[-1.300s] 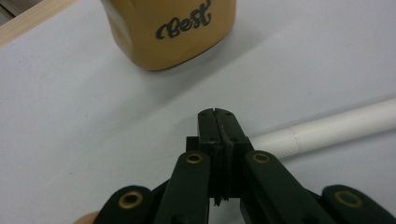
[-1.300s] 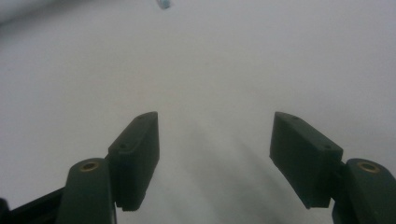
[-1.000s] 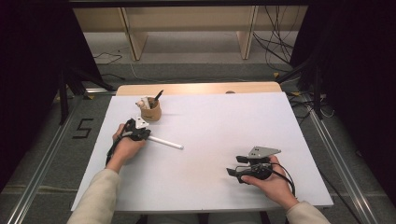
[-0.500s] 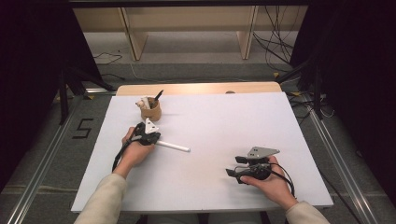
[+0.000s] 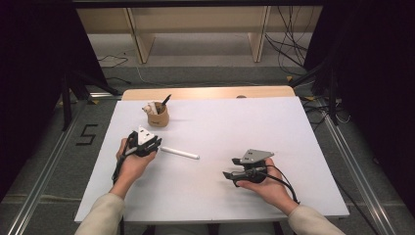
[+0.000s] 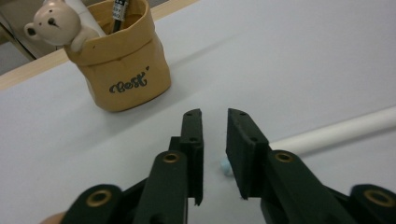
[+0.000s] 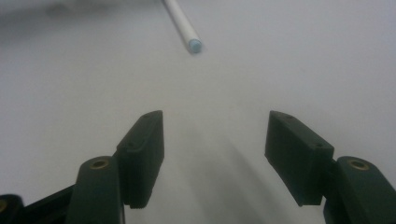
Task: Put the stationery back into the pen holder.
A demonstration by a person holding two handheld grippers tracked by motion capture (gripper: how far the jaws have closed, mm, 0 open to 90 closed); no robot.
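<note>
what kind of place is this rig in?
Probably a lab data-collection bay, not a home: black curtains on both sides, loose cables on the floor, metal floor rails, and a white-covered table.

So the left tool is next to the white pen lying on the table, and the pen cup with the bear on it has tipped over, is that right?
Not quite. The pen cup stands upright, as the left gripper view shows, with the bear at its rim. The rest holds: the left tool is beside the white pen lying on the table.
</note>
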